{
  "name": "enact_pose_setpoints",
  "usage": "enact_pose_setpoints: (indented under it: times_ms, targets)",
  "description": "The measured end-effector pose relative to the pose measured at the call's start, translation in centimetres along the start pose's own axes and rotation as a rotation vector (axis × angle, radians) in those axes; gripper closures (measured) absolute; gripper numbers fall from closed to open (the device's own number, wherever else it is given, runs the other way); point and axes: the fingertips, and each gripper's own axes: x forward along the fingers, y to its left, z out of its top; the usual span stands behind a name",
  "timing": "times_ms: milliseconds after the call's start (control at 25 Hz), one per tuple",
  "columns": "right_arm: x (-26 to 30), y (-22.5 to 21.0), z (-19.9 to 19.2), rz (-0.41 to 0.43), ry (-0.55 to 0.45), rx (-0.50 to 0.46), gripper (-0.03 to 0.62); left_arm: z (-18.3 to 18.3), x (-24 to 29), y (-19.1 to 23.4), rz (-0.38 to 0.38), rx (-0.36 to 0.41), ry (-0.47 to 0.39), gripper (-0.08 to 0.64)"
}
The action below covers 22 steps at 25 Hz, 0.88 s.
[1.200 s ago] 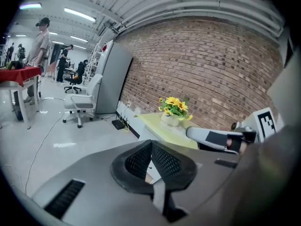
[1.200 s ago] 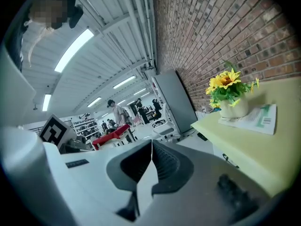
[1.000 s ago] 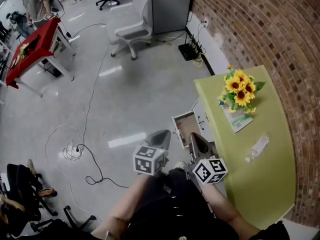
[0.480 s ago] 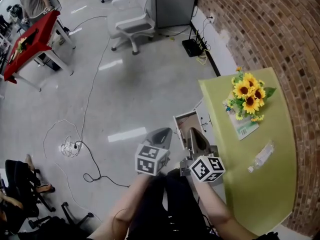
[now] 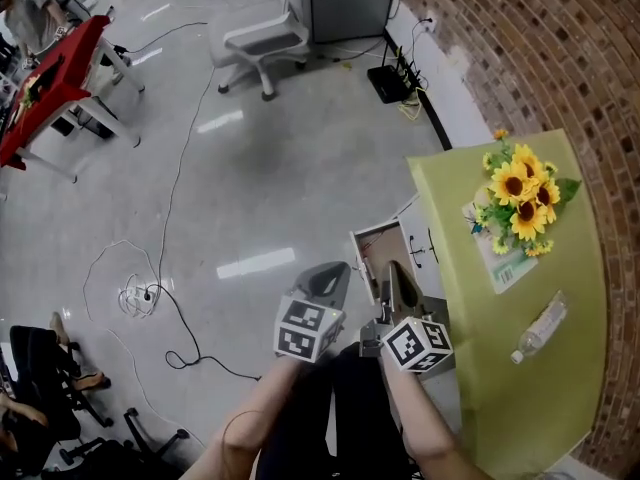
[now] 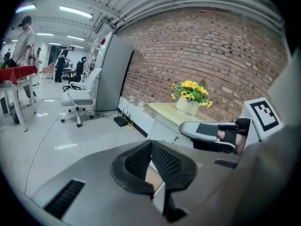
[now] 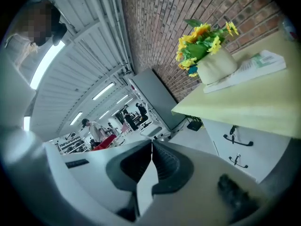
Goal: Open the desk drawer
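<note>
Glossy smooth grey floor (image 5: 280, 168), rough red brick wall (image 5: 520, 38), matt yellow-green desk top (image 5: 540, 398), smooth white drawer fronts (image 7: 249, 157) with thin dark metal-looking handles (image 7: 237, 139), clear plastic bottle (image 5: 541, 326), matt grey plastic left gripper (image 6: 150, 142) with black ribbed pads (image 6: 169, 161).

My head camera looks steeply down from high above the floor (image 5: 250, 168), with the desk (image 5: 520, 368) at the right. The left tool (image 5: 325, 280) camera sits low and faces across the floor toward the desk, from farther off. The right tool (image 5: 395, 276) camera, rolled, sits close to the desk's front. All three views share the desk and its flowers (image 5: 522, 193).
</note>
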Motion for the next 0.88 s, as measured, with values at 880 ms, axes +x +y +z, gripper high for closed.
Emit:
enact_pose_setpoints:
  times_ms: [880]
  targets:
    - [5.9, -15.0, -11.6, -0.152, -0.004, 0.184, 0.578, -13.1, 11.7, 3.8, -0.037, -0.04, 0.104, 0.551]
